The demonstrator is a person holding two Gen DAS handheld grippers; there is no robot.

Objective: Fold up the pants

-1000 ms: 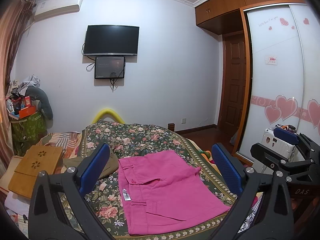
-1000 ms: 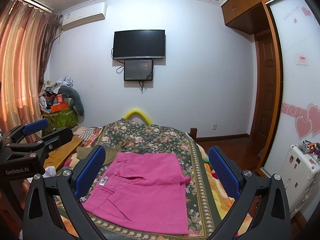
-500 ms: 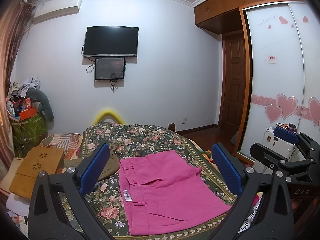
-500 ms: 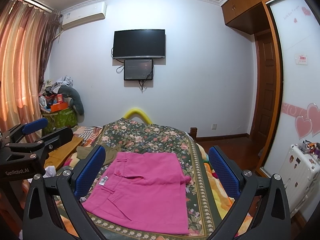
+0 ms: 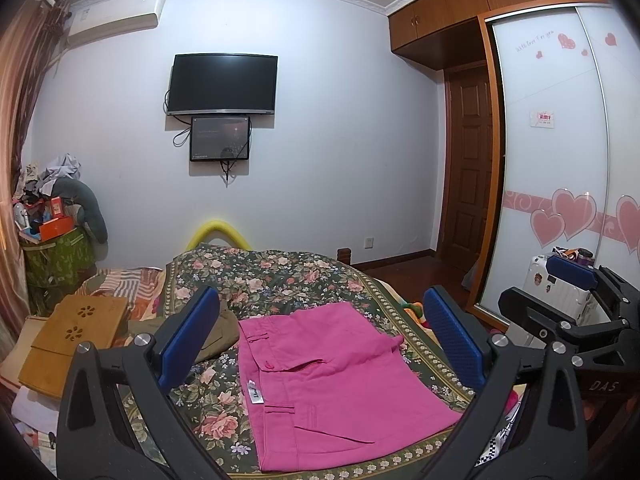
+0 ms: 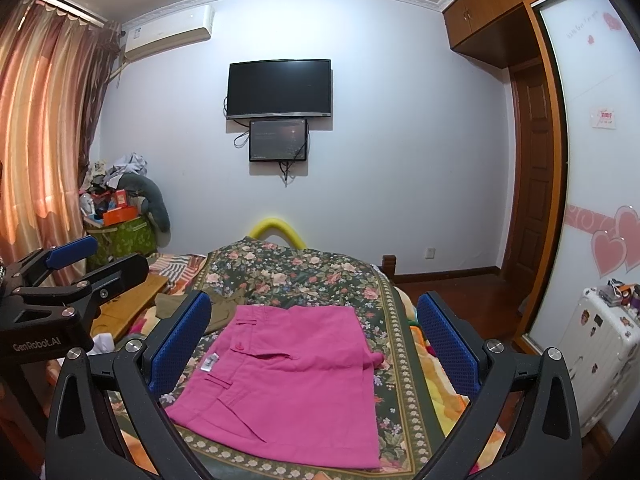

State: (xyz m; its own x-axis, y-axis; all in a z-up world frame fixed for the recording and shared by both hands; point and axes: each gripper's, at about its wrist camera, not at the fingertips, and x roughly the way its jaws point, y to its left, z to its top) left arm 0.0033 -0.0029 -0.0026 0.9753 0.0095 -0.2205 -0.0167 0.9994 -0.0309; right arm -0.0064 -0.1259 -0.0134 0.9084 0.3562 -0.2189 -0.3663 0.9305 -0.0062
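Observation:
Pink pants [image 5: 328,376] lie folded flat on the floral bedspread [image 5: 272,276], waistband to the left with a white tag showing. They also show in the right wrist view [image 6: 288,380]. My left gripper [image 5: 320,336] is open and empty, held above the near edge of the bed, clear of the pants. My right gripper [image 6: 316,340] is open and empty, also above the pants and apart from them. Each gripper shows at the edge of the other's view: the right one [image 5: 576,304], the left one [image 6: 72,272].
An olive garment [image 5: 216,332] lies left of the pants. A wooden lap tray [image 5: 76,336] sits at the bed's left. A white suitcase [image 6: 600,352] stands by the sliding wardrobe [image 5: 560,160]. A cluttered green box [image 5: 56,252] is at far left.
Both grippers have stayed open and nearly still. The left view has shifted very slightly. The pants have not moved.

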